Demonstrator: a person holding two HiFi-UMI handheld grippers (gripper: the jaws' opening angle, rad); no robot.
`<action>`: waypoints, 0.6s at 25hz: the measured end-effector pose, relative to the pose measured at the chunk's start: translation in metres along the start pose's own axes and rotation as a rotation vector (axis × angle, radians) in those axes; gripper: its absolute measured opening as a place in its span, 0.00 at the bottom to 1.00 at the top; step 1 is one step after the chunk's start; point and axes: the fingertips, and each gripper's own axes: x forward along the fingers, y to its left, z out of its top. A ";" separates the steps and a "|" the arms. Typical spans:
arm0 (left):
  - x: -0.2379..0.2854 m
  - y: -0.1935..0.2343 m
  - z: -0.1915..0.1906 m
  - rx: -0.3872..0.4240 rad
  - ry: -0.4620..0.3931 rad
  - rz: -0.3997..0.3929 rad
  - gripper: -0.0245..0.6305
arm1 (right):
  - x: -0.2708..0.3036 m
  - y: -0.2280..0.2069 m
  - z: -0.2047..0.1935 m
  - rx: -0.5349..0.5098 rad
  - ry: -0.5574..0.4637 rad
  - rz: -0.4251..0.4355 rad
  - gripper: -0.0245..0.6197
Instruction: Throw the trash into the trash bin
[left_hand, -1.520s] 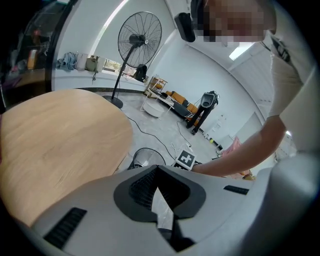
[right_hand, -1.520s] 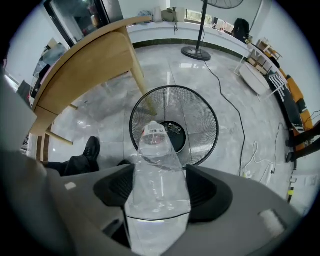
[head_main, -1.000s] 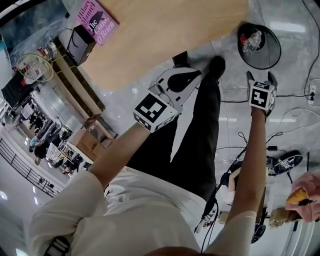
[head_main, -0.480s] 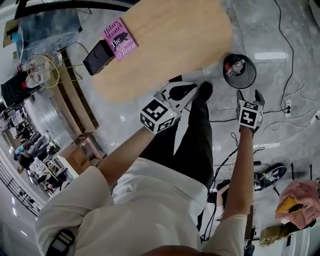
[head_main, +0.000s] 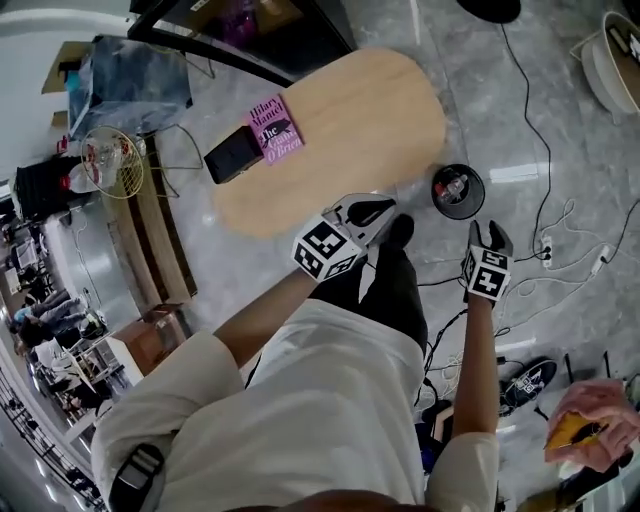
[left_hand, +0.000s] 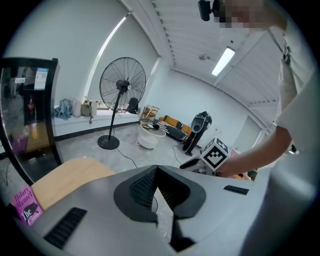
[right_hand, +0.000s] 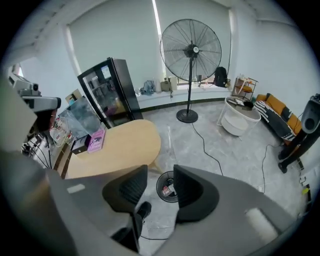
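The black trash bin (head_main: 458, 190) stands on the grey floor by the end of the wooden table (head_main: 340, 120), with a plastic bottle (head_main: 455, 186) lying inside. My right gripper (head_main: 489, 238) hangs high above the floor just right of the bin. Its jaws have just been closing and still stand apart with nothing between them. In the right gripper view (right_hand: 160, 170) the bin (right_hand: 167, 187) shows far below through the gap. My left gripper (head_main: 375, 210) is raised over my leg, and its pads meet at the tips (left_hand: 156, 169), empty.
A pink book (head_main: 274, 130) and a black box (head_main: 232, 153) lie on the table. Cables (head_main: 545, 215) trail across the floor right of the bin, with shoes (head_main: 530, 375) beyond. A standing fan (right_hand: 190, 50) and a glass-door fridge (right_hand: 107, 92) are farther off.
Both grippers have risen well above the floor, so bin and table look smaller. The right gripper's jaws have narrowed. The left gripper's jaws look the same.
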 end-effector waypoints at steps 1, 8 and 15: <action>-0.008 -0.005 0.010 0.012 -0.004 -0.008 0.05 | -0.015 0.004 0.010 0.000 -0.023 -0.001 0.29; -0.057 -0.022 0.075 0.093 -0.042 -0.081 0.05 | -0.109 0.031 0.072 0.044 -0.182 -0.040 0.20; -0.110 -0.028 0.121 0.153 -0.068 -0.160 0.05 | -0.185 0.076 0.114 0.075 -0.327 -0.090 0.16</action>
